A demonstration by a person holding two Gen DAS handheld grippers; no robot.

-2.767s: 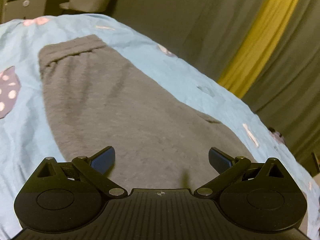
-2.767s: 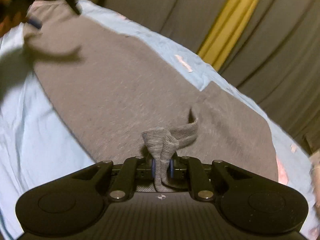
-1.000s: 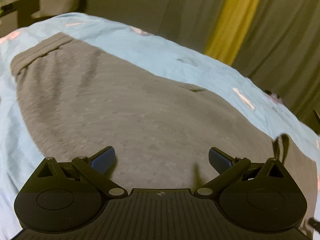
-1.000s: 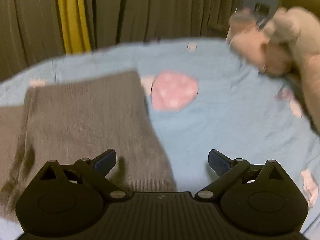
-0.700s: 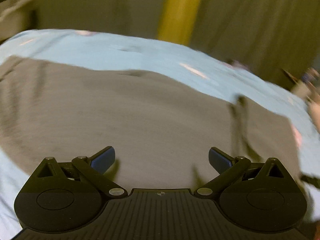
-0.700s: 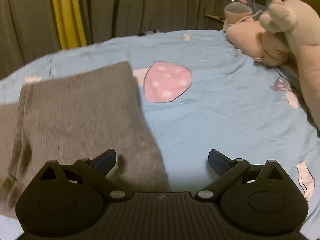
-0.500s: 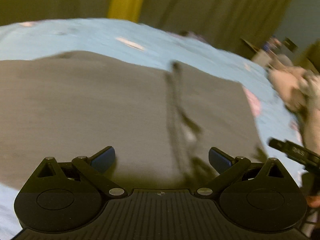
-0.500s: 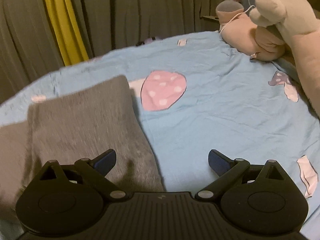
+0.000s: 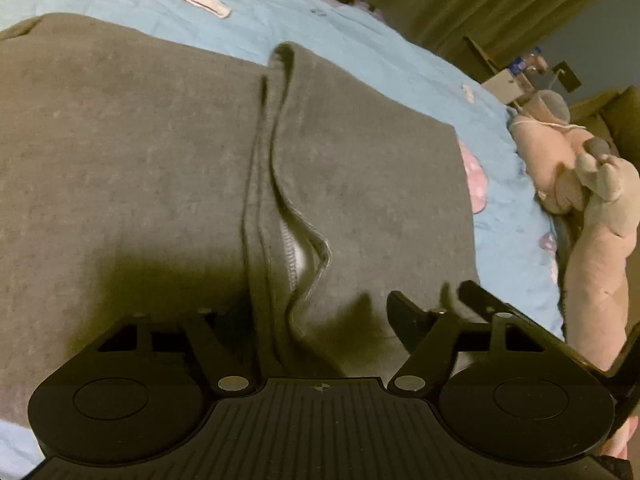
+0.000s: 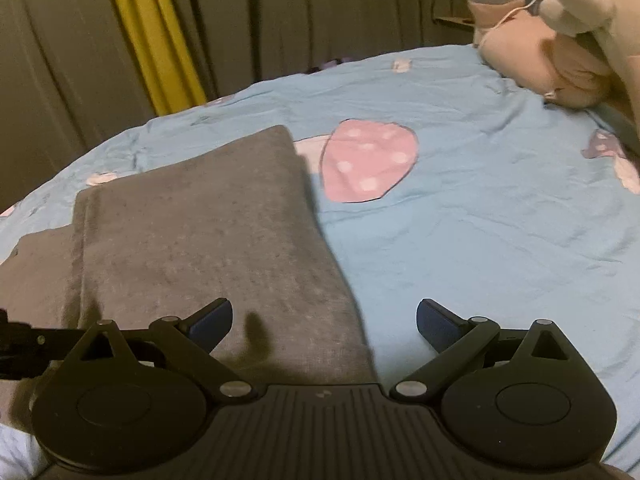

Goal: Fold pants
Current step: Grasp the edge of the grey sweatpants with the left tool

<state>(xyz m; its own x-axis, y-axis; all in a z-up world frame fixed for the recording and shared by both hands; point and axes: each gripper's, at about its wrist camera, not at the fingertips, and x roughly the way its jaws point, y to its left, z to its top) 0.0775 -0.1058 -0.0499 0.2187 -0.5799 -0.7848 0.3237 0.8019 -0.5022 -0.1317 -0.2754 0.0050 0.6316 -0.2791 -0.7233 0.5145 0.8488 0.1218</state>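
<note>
Grey sweatpants (image 9: 140, 168) lie flat on the blue bedsheet (image 9: 360, 32), with one end folded over so its hem (image 9: 304, 248) forms a raised ridge across the middle. My left gripper (image 9: 312, 320) is open and low over that hem; its left finger is hidden under the cloth edge. In the right wrist view the folded pants (image 10: 200, 232) fill the lower left. My right gripper (image 10: 324, 324) is open and empty above the right edge of the fold.
A pink and grey plush toy (image 10: 560, 48) lies at the bed's far right and also shows in the left wrist view (image 9: 592, 200). A pink spotted patch (image 10: 368, 164) is printed on the sheet beside the pants. Dark curtains with a yellow strip (image 10: 152, 40) hang behind the bed.
The right gripper let go of the pant cuff after carrying it over and now hovers open. The left gripper swung right and dropped low onto the folded hem.
</note>
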